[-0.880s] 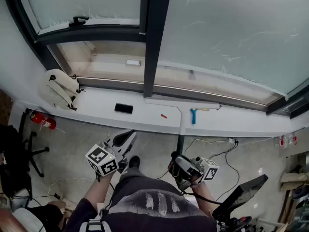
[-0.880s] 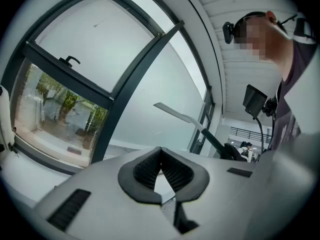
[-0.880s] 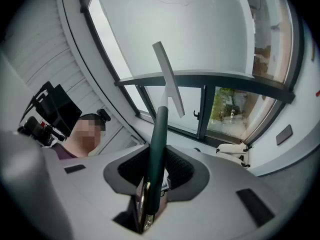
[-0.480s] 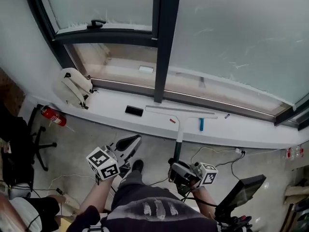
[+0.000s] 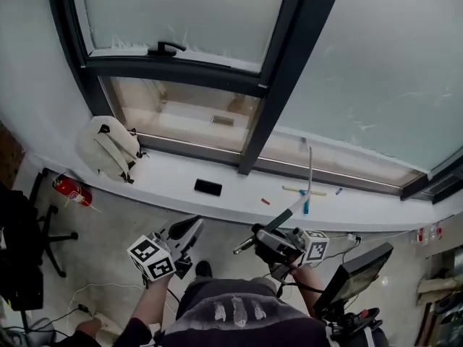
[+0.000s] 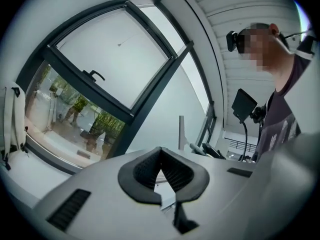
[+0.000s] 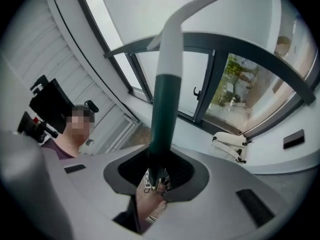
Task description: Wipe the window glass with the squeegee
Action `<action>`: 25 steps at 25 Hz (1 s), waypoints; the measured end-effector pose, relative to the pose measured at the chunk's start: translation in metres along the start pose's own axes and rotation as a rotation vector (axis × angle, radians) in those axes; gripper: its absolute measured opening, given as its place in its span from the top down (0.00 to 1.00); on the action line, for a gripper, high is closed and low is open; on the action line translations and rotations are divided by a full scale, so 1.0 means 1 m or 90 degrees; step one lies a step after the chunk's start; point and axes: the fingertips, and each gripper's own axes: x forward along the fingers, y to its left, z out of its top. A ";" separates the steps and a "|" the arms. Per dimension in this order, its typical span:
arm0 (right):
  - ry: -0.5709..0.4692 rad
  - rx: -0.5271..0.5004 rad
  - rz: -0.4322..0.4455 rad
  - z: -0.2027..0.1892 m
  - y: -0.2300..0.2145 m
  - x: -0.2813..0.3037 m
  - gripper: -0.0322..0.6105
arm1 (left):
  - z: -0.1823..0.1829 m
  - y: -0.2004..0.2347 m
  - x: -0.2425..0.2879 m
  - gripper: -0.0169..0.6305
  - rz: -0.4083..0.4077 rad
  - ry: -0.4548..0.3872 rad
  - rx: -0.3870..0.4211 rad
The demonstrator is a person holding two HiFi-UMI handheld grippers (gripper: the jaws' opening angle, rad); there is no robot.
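- Left gripper (image 5: 189, 228): the jaws are pressed together with nothing between them, and the tool is carried low and idle beside the body.
- Right gripper (image 5: 269, 243): the jaws are clamped on the dark green handle of the squeegee (image 5: 291, 213), which is angled up and forward. Its blade end is seen in front of the sill; contact with the pane cannot be told.
- Sill (image 5: 166, 170): a dark flat object (image 5: 208, 187) and a blue tool (image 5: 306, 207) are laid here and are best kept clear of the blade.
- Window glass (image 5: 376, 63): for a clean stroke, the whole blade edge should be set flat against the top of the pane and drawn down under even pressure. Streaks are likely if one end is lifted.
- Writing: none can be read; only square markers (image 5: 153, 257) are shown on the gripper cubes.
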 end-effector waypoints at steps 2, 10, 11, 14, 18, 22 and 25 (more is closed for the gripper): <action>0.062 -0.019 -0.039 0.001 -0.013 0.019 0.80 | 0.014 0.014 -0.009 0.96 0.005 0.001 0.008; 0.429 -0.071 -0.190 -0.037 -0.073 0.048 0.80 | 0.043 0.023 0.012 0.96 -0.069 -0.014 0.029; 0.472 -0.081 -0.189 -0.042 -0.079 0.051 0.80 | 0.047 0.018 0.020 0.97 -0.104 -0.012 0.026; 0.567 -0.089 -0.149 -0.052 -0.090 0.062 0.80 | 0.059 0.001 0.056 0.86 -0.218 -0.004 -0.016; 0.715 -0.105 -0.100 -0.053 -0.104 0.059 0.80 | 0.048 -0.002 0.132 0.59 -0.256 0.056 -0.016; 0.784 -0.127 -0.053 -0.024 -0.113 0.060 0.80 | 0.052 0.017 0.182 0.59 -0.260 0.058 -0.072; 0.832 -0.136 -0.017 -0.009 -0.122 0.056 0.80 | 0.070 0.038 0.197 0.70 -0.248 -0.010 -0.099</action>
